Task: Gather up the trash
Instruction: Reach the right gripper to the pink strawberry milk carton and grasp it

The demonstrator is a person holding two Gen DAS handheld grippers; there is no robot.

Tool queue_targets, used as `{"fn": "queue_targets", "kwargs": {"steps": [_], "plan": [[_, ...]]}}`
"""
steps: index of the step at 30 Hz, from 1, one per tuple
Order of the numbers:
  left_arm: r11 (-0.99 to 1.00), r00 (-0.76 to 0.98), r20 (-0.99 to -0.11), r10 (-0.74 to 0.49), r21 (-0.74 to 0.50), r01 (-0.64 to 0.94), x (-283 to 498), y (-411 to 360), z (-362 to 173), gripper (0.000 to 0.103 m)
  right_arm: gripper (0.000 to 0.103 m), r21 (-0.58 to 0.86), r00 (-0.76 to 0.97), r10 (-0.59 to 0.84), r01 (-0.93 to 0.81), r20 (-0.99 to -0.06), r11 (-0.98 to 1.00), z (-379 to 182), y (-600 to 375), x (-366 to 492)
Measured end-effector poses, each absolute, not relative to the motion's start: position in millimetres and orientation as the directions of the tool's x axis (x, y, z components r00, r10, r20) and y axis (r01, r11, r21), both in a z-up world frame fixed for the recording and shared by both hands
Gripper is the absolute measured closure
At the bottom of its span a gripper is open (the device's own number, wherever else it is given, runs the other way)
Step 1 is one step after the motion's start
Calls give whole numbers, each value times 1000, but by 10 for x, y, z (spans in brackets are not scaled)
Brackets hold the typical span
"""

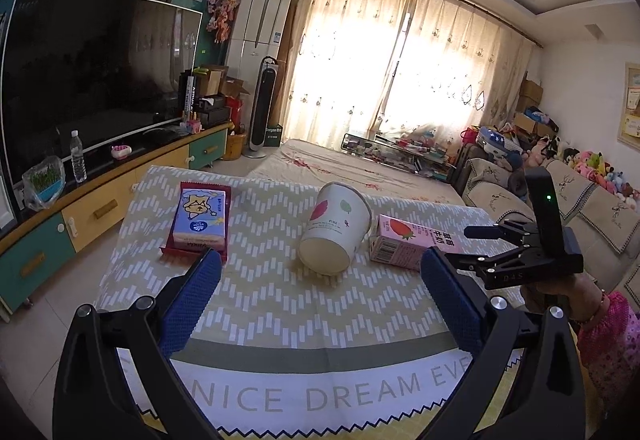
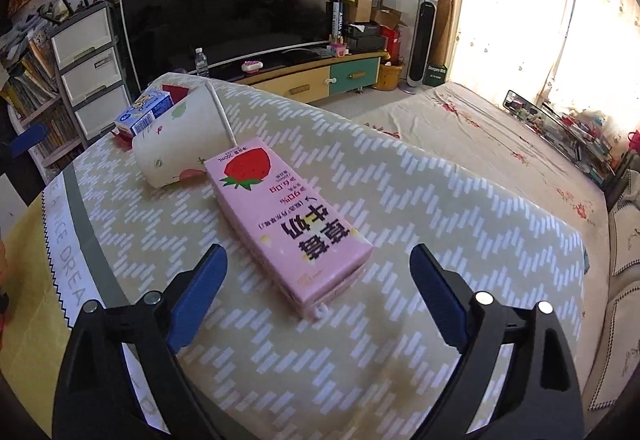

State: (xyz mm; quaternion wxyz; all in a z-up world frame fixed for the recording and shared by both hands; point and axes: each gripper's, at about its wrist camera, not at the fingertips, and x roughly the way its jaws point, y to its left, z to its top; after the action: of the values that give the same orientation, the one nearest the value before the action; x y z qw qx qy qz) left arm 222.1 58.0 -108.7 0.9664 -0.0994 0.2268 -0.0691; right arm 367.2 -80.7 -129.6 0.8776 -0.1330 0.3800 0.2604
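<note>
A pink strawberry milk carton [image 2: 286, 222] lies flat on the patterned tablecloth [image 2: 440, 224], its near end between the tips of my open right gripper [image 2: 318, 272]. A white paper cup [image 2: 180, 143] lies on its side just behind it, and a blue tissue pack [image 2: 142, 111] on a red wrapper lies beyond. In the left wrist view the cup [image 1: 336, 228] lies ahead of my open, empty left gripper [image 1: 320, 276], the tissue pack [image 1: 200, 217] to its left and the carton [image 1: 408, 242] to its right. The right gripper [image 1: 474, 236] shows beside the carton.
A TV [image 1: 92, 79] on a low cabinet [image 1: 108, 207] stands left of the table, with a water bottle [image 1: 78, 155]. A sofa [image 1: 592, 207] with plush toys runs along the right. A glass coffee table [image 1: 396, 151] sits farther back near the curtains.
</note>
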Motion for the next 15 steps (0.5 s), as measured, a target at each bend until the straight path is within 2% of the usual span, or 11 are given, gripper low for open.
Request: {"fn": "queue_targets", "kwargs": {"steps": [5,9,10,12,15], "plan": [[969,884,-431,-182,-231,86,2240,596,-1125,5,15,-57,538,365,-614,-760,787,-1365,-633,3824],[969,880,-438,-183,-232,85,2250,588,-1144,5,16,-16,505,400,-636,-764,772,-1395,-589,3899],[969,880,-439,-182,-231,85,2240,585,-1140,5,18,-16,502,400,-637,-767,770,-1412,-566,3901],[969,880,-439,-183,-232,86,2240,587,-1147,5,31,-5,489,400,-638,-775,770,-1436,-541,3911],[969,880,-439,-180,-231,84,2241,587,-1147,5,36,1,485,401,-637,-777,771,-1443,-539,3863]]}}
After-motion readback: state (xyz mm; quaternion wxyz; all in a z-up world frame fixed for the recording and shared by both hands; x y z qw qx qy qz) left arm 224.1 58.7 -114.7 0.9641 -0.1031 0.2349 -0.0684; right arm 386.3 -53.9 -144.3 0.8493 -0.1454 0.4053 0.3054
